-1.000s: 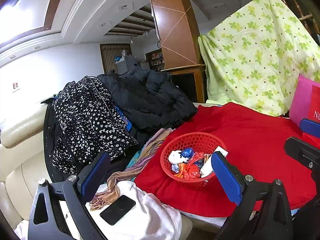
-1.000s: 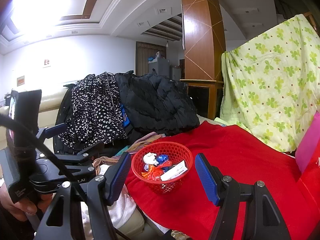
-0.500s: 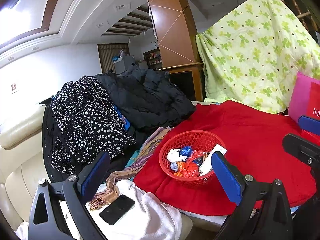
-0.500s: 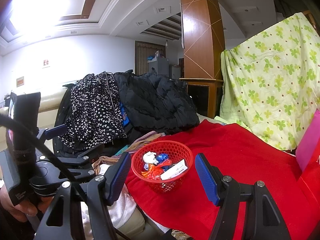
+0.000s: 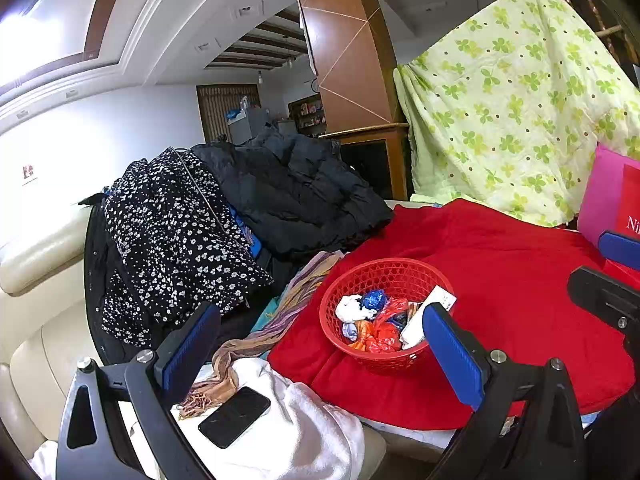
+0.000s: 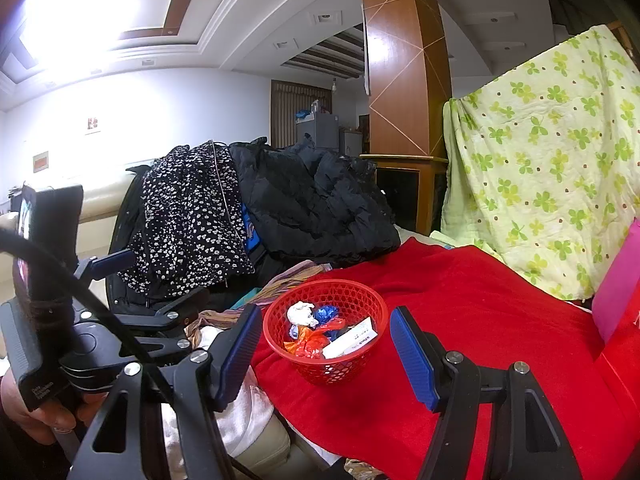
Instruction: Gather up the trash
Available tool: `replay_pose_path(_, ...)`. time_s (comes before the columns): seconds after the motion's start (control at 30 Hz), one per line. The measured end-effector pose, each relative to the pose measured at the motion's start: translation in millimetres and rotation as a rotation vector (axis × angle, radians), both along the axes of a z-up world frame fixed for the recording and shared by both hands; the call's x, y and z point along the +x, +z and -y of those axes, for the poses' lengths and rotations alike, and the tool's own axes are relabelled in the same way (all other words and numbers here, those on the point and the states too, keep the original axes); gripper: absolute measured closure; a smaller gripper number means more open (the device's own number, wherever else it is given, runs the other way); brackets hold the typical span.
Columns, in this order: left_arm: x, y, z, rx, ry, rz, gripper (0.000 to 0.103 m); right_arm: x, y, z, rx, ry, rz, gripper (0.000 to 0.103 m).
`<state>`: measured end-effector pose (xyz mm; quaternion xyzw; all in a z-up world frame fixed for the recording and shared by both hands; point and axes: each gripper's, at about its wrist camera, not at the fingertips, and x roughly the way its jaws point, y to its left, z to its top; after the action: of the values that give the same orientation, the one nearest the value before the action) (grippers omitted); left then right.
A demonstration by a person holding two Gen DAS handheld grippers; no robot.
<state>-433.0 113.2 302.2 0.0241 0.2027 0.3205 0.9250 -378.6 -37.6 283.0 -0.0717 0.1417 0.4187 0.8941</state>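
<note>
A red mesh basket (image 5: 434, 276) sits on a red blanket (image 5: 520, 288) and holds crumpled wrappers (image 5: 374, 320) in white, blue, orange and red, plus a white paper slip (image 5: 438, 300). It also shows in the right wrist view (image 6: 352, 294) with the same wrappers (image 6: 312, 328). My left gripper (image 5: 320, 348) is open and empty, hovering in front of the basket. My right gripper (image 6: 326, 350) is open and empty, with the basket between its fingers in view but farther away. The left gripper's body (image 6: 100, 340) shows at the left of the right wrist view.
A black phone (image 5: 234, 416) lies on a white towel (image 5: 304, 436) beside a striped scarf (image 5: 280, 320). Black and floral jackets (image 5: 224, 224) are piled on a cream sofa (image 5: 32, 336). A green floral sheet (image 5: 520, 120) hangs at the right, next to a pink bag (image 5: 604, 196).
Both views have shifted only slightly; the basket sits a little further left in the left wrist view. Both grippers stay open and empty.
</note>
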Motion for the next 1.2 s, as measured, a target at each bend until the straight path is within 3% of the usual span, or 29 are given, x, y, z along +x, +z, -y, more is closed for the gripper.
replay_pose_path(1.2, 2.7, -8.0, -12.1, -0.014, 0.023, -0.018, 0.002, 10.7, -7.0, -15.1, -0.017, 0.018, -0.026, 0.033)
